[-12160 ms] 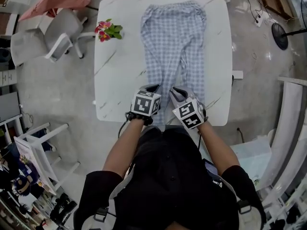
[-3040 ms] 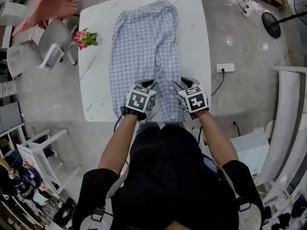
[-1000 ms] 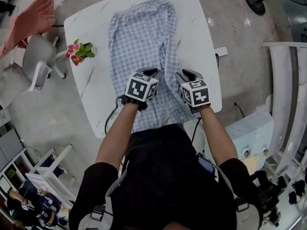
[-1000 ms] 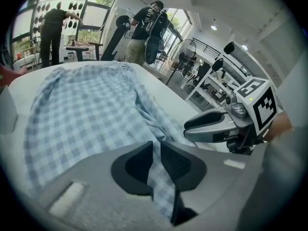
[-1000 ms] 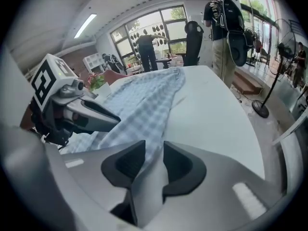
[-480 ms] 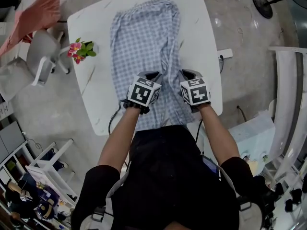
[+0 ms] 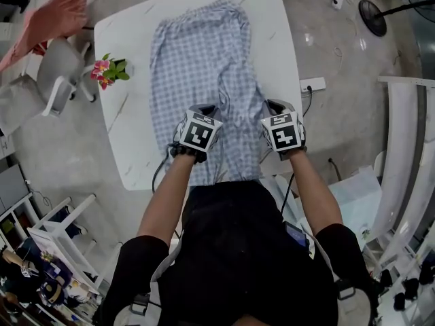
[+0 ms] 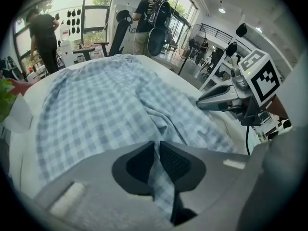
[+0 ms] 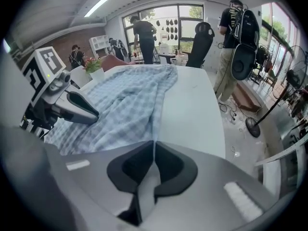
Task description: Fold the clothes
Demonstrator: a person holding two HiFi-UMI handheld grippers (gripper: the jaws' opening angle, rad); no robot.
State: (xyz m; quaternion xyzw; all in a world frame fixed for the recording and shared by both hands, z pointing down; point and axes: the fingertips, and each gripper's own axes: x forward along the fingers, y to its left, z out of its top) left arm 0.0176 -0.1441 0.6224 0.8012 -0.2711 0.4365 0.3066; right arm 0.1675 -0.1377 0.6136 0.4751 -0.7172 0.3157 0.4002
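You are pinching the checked trousers (image 7: 197, 53) with both tools. Your left tool (image 8: 156, 150) is gripping a fold of the blue-and-white cloth. Its jaws have just been closing tighter, and the fabric is running up between the pads and trailing out below them. Your right tool (image 9: 153, 150) is clamping a thin edge of the same trousers. Its jaws have just been closing until they are nearly meeting, and the cloth is hanging down beneath them. The rest of the trousers are lying on the white bench (image 7: 129, 134), stretching away ahead of both tools, with loose ridges of fabric rising in the stretch between them. Your right tool is standing well apart to the right of your left one, close to the bench's right edge. A small bunch of pink flowers (image 7: 105, 70) is sitting on the bench ahead of your left tool and off to its left, clear of the cloth.
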